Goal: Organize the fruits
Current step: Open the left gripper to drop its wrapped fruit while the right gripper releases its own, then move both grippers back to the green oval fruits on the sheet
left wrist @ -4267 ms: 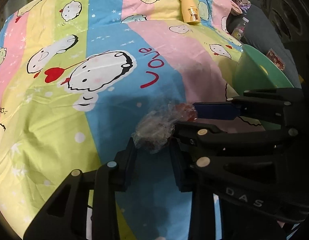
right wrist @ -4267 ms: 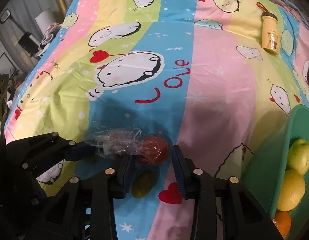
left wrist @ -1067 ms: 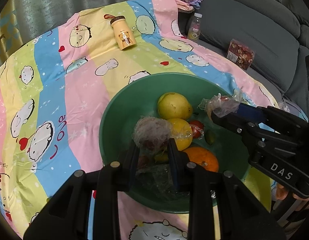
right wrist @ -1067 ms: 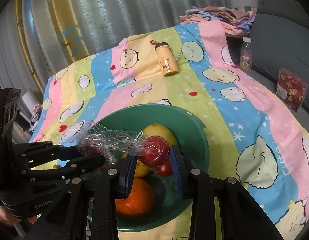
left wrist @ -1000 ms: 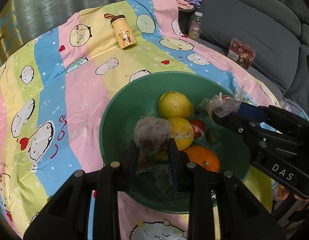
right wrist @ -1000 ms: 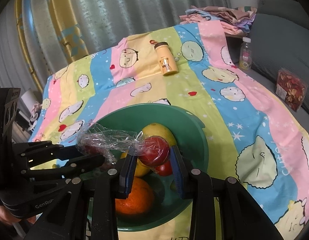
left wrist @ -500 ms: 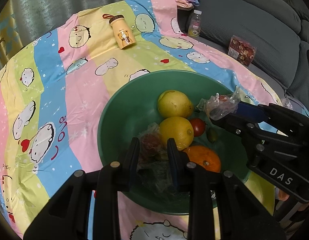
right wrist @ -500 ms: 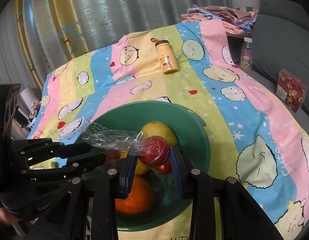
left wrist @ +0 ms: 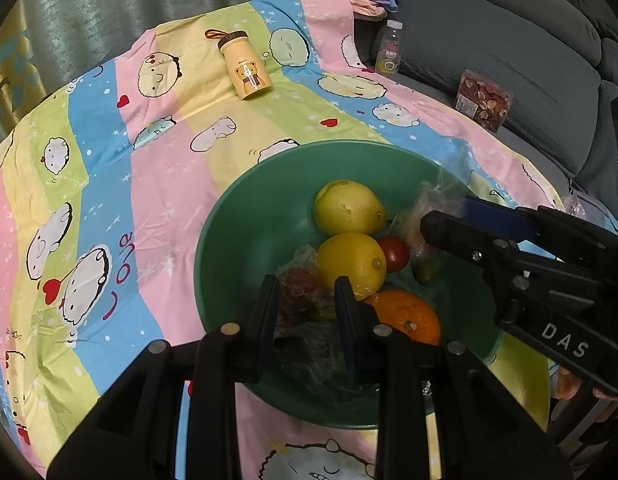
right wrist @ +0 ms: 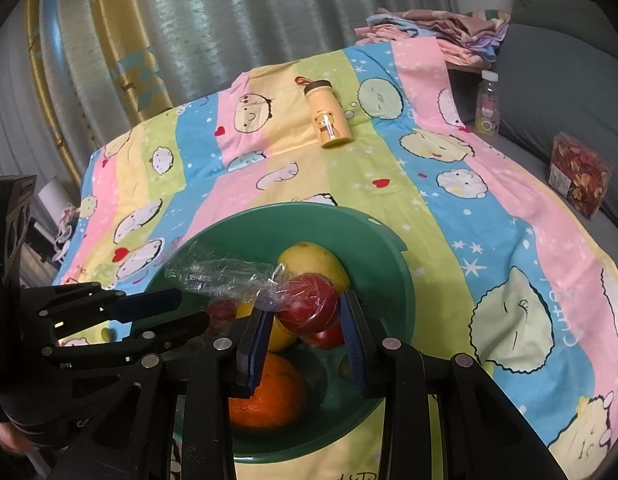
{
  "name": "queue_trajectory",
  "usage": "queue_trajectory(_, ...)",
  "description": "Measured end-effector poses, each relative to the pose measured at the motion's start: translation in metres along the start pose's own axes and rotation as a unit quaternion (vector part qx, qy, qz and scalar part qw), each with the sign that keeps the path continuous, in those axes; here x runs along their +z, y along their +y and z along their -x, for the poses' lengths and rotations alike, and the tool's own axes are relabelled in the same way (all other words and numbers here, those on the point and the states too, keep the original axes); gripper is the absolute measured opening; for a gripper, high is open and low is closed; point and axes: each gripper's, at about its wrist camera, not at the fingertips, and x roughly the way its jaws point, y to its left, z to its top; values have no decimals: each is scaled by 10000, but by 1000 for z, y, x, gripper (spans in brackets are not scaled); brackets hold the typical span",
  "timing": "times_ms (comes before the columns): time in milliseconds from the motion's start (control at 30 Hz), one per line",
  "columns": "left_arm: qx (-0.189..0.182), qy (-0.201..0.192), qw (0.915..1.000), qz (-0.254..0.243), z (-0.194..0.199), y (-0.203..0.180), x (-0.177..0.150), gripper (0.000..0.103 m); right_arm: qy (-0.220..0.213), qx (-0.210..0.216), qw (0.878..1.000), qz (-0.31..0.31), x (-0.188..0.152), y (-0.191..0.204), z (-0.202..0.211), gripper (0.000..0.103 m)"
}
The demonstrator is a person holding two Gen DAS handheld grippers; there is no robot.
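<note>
A green bowl (left wrist: 245,216) on the striped cartoon bedsheet holds two yellow citrus fruits (left wrist: 351,262), an orange (left wrist: 405,316), a red tomato (left wrist: 394,253) and a small green fruit (left wrist: 423,272). My left gripper (left wrist: 307,290) is open over the bowl's near side; a plastic-wrapped reddish fruit (left wrist: 297,286) lies in the bowl between its fingers. My right gripper (right wrist: 305,318) is shut on a red fruit wrapped in clear plastic (right wrist: 309,306) and holds it above the bowl (right wrist: 397,280). The orange (right wrist: 265,396) lies below it.
A yellow bear-print bottle (left wrist: 245,66) lies on the sheet beyond the bowl. A small drink bottle (left wrist: 389,46) and a box of dried fruit (left wrist: 483,100) rest on the grey sofa at the right. Folded clothes (right wrist: 433,28) are at the back.
My left gripper has let go of its wrapped fruit, which dropped into the bowl beside the lower citrus. My right gripper still holds the wrapped red fruit over the bowl.
</note>
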Motion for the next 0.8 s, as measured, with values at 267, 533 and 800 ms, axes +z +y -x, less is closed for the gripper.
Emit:
queue_trajectory(267, -3, -80, 9999, 94, 5, 3, 1, 39, -77, 34, 9999, -131, 2, -3, 3, 45)
queue_trajectory(533, 79, -300, 9994, 179, 19, 7, 1, 58, -320, 92, 9992, -215, 4, -4, 12, 47)
queue_trajectory(800, 270, -649, 9970, 332, 42, 15, -4, 77, -551, 155, 9978, -330, 6, -6, 22, 57)
